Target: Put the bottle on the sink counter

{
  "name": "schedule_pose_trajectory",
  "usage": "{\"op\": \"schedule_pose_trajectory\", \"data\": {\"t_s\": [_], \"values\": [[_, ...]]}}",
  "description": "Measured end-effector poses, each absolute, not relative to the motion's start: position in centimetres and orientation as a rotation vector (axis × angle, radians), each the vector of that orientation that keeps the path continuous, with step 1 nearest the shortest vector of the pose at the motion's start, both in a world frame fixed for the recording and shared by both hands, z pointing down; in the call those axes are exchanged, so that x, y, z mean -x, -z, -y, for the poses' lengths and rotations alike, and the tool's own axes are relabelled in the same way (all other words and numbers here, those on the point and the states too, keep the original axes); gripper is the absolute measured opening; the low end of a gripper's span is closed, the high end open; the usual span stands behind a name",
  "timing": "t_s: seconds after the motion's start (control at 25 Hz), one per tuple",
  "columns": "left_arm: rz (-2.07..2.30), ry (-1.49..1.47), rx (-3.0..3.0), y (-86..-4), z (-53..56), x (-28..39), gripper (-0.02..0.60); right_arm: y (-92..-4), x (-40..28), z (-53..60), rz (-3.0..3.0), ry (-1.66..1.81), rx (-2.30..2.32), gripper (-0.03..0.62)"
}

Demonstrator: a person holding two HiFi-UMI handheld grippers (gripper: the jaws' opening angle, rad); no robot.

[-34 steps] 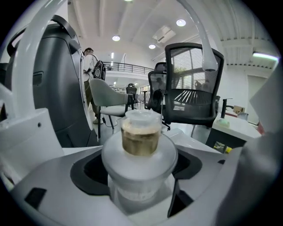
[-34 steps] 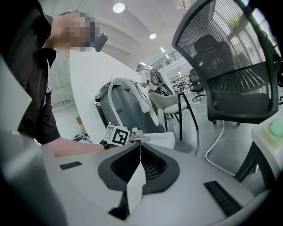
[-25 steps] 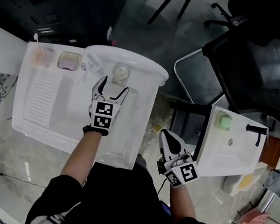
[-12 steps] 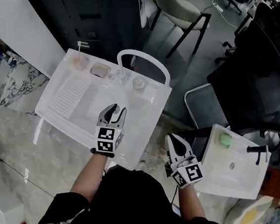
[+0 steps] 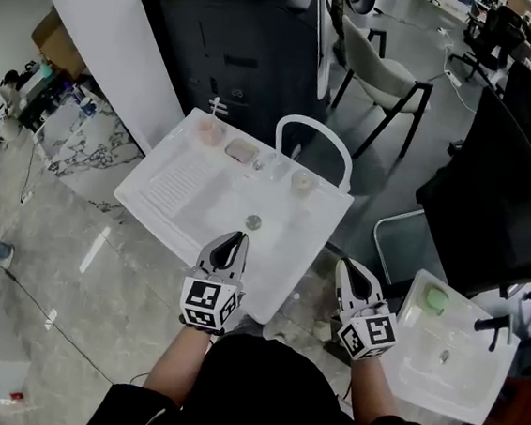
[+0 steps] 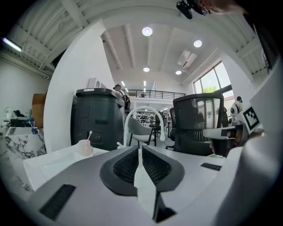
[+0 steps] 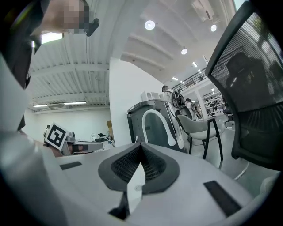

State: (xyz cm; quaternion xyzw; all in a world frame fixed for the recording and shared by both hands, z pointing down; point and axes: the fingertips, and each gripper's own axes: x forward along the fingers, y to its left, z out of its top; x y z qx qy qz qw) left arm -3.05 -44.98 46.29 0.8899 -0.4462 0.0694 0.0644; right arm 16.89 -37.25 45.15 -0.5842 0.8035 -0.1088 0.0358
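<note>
The left hand-held gripper (image 5: pixel 235 238), shut empty like the right hand-held gripper (image 5: pixel 349 265), has backed off the sink (image 5: pixel 190 210), leaving the bottle (image 5: pixel 302 181) there: apparently done.

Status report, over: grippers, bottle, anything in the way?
Left gripper shut, empty. Right gripper shut, empty. Bottle on sink counter back ledge, beside faucet. Nothing in the way.

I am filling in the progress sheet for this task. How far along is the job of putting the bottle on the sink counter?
Done, it seems: the bottle stands on the back ledge of the sink counter, beside the arched faucet. In hand: nothing. The left gripper and the right gripper are both shut and empty, near the person and apart from the bottle. Left to do: nothing that I can see.
</note>
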Motion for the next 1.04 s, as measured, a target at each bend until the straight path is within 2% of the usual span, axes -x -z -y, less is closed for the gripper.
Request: {"op": "schedule_pose_trajectory", "data": {"t_s": [0.68, 1.04], "values": [[1.325, -0.093, -2.723, -43.3, 45.4, 4.5, 0.040, -42.6, -13.7, 39.3, -2.528, 0.170, 1.777, 0.029], [1.336, -0.107, -2.724, -43.7, 46.3, 5.4, 0.040, -43.6, -13.0, 40.4, -2.541, 0.208, 1.781, 0.029]]}}
